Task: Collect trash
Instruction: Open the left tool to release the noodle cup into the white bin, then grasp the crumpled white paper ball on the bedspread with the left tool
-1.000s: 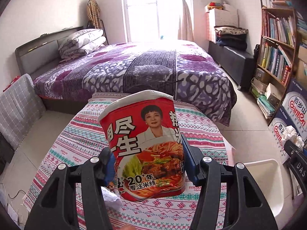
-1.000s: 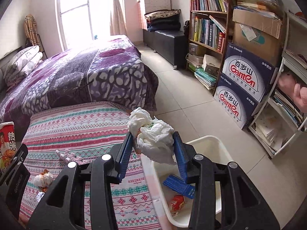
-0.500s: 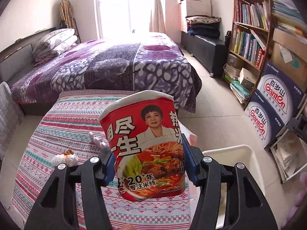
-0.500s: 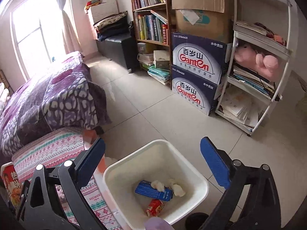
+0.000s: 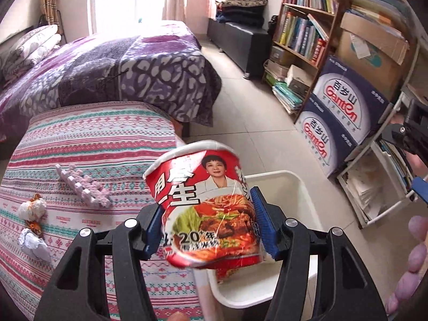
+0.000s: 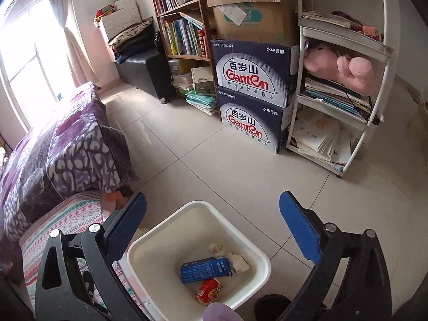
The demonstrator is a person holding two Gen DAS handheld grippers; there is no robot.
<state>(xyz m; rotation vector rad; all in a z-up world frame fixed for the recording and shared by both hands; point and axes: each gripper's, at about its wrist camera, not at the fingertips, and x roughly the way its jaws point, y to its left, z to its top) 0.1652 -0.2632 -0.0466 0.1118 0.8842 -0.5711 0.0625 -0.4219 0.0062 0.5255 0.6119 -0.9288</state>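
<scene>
Step in hand: While the left tongs [image 5: 207, 224] carry the red noodle cup [image 5: 206, 208] out past the edge of the striped surface [image 5: 88, 144], the job stands at the drop-off stage of one more piece of trash.
Left tongs: pinching the noodle cup by its lower sides; their jaws have just eased a little wider, and the cup now sits tilted between the blue pads [image 5: 263, 222], its foil bottom crumpled (so the hold looks loose, though that is a judgement).
Where the cup is: in the air above the near rim of the white bin [image 5: 299, 184], partly over the bin's mouth and partly over the edge of the surface.
Right tongs: the right tongs [image 6: 212, 231] are spread wide with nothing between them, having just opened, and they hang over the same bin.
Bin contents: a blue carton [image 6: 204, 268], a small red wrapper [image 6: 208, 290] and some pale crumpled paper [image 6: 239, 260] lie on the bottom.
Trash not yet collected: two paper wads [image 5: 32, 208] near the left edge of the surface; a pink knitted piece [image 5: 83, 187] lies close by, and whether it counts as trash cannot be told.
Next move calls for: bringing the cup fully over the bin's opening before the left tongs part further, since a release now could catch the rim or fall beside the bin; the right tongs are free to go back for a wad.
</scene>
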